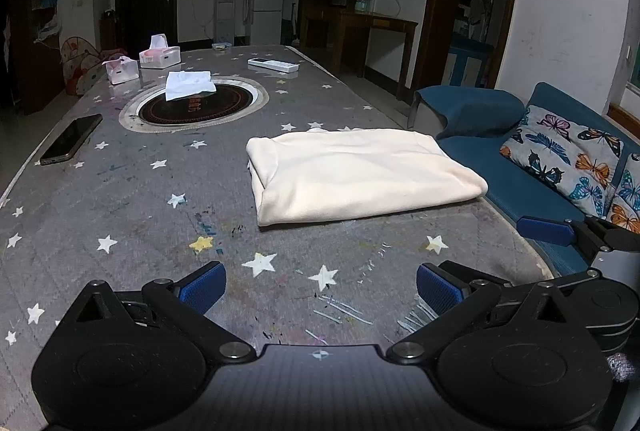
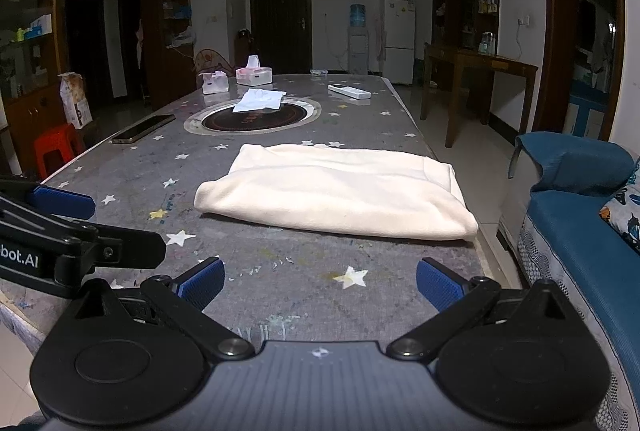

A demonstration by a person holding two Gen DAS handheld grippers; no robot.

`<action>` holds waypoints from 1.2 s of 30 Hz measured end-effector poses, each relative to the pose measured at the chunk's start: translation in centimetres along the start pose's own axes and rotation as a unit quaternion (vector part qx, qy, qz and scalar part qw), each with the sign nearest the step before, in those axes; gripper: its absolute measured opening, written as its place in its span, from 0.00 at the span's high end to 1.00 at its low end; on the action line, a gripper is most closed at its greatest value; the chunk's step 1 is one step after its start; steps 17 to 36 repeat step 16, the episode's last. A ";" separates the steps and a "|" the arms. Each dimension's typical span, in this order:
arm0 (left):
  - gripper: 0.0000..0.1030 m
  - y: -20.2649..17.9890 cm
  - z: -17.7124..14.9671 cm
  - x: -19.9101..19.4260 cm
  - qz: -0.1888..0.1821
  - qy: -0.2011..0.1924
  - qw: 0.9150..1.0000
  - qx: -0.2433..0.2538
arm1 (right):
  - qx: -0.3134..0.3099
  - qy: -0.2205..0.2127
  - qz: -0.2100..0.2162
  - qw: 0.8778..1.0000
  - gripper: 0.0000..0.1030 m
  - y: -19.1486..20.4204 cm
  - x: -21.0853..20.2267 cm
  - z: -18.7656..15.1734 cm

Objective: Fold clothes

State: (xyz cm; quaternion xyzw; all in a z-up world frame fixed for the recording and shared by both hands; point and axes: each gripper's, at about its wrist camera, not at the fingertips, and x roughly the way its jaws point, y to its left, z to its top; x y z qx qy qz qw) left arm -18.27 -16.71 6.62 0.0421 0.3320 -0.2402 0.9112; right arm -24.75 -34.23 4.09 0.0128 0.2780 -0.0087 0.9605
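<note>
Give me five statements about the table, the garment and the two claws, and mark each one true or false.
1. The cream garment lies folded on the star-patterned tablecloth. True.
2. The left claw is clamped on the garment. False: its fingers are spread apart with nothing between them, short of the cloth.
3. The right claw is open and holds nothing. True.
4. The dark phone lies on top of the garment. False: it lies apart, near the table's left edge.
5. A white cloth rests partly on the round black inset in the table. True.
</note>
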 end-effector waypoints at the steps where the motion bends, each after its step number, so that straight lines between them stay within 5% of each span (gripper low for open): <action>1: 0.00 0.0 0.1 0.1 0.000 0.001 1.000 0.000 | 0.001 0.000 0.000 1.000 0.00 -0.1 0.1 0.1; 16: 0.00 1.0 1.6 4.0 0.001 0.030 1.000 -0.009 | 0.005 0.032 0.004 0.999 0.00 -1.0 4.2 1.1; 36: 0.00 1.0 1.6 4.0 0.001 0.030 1.000 -0.009 | 0.005 0.032 0.004 0.999 0.00 -1.0 4.2 1.1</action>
